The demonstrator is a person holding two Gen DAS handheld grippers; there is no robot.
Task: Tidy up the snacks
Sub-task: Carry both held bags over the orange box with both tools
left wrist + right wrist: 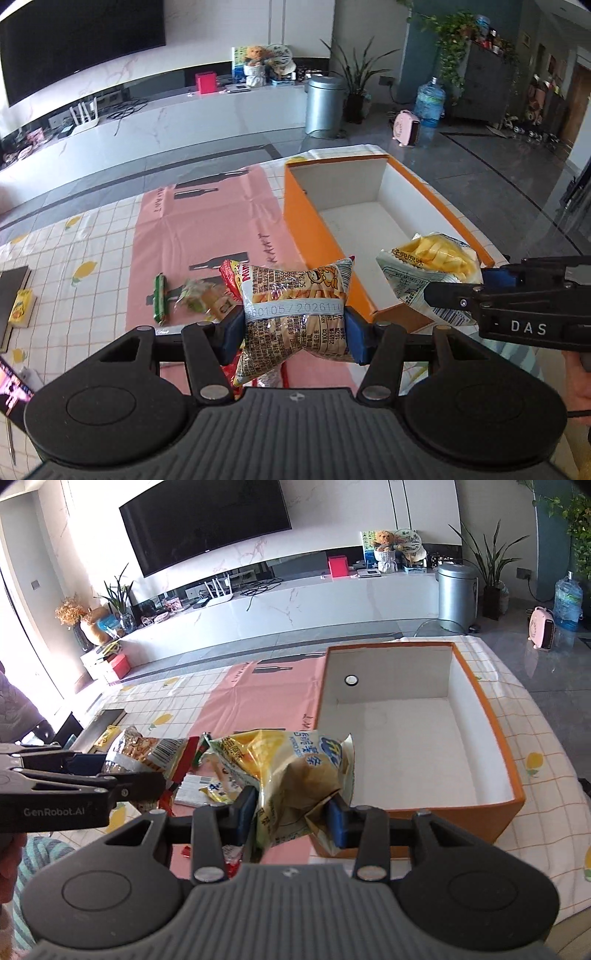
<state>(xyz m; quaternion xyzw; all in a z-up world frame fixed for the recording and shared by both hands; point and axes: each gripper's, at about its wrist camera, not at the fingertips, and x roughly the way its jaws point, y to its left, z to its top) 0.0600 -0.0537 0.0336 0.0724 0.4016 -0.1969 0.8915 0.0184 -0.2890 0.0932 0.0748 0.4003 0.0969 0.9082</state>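
1. The left tongs (293,332) are pinching a puffed stick-snack bag (291,314) across its middle, its blue pads (356,339) pressing in both sides, and holding it above the bench (74,251).
2. The right tongs (291,812) are pinching a crumpled yellow chip bag (291,771), holding it just beside the near left corner of the orange box (513,775).
3. The left view is showing loose snacks lying on the pink mat (207,229): a green stick (159,297) and a small clear packet (195,295). It is also showing a yellow pack (22,308) at the bench's left edge.
4. The right view is showing the box's whole white inside, with nothing in it, and a round white stud (351,680) on its far wall; the left view is showing only part of the floor.
5. Each view is catching the other tongs from the side, with its bag.
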